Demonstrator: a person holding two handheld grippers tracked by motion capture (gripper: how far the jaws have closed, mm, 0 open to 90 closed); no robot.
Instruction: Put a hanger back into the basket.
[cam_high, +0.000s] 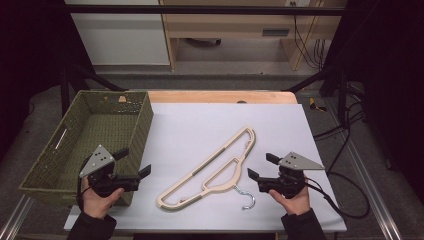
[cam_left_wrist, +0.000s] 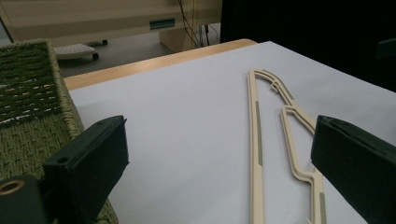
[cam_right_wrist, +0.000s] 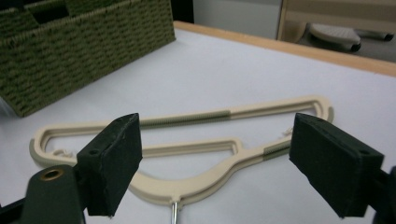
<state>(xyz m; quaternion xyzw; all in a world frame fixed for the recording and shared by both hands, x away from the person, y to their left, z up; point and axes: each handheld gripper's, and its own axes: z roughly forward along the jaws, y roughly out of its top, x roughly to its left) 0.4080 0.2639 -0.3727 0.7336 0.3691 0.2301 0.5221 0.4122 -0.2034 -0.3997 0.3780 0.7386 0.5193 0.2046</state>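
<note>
Cream plastic clothes hanger lay flat on the white-covered counter, flanked by two hand-held grippers.

Lay slantwise near the middle of the counter, silver metal hook at the near end, well right of the olive-green woven rectangular basket standing at the counter's left edge. Left gripper hovered just beside the basket's near right corner, jaws spread wide with nothing between them; seen along them in the left gripper view, bare white surface and the hanger's long bars beyond. Right gripper hovered just right of the hook, jaws wide apart and empty, pointed at the hanger's neck in the right gripper view, not touching it.
</note>
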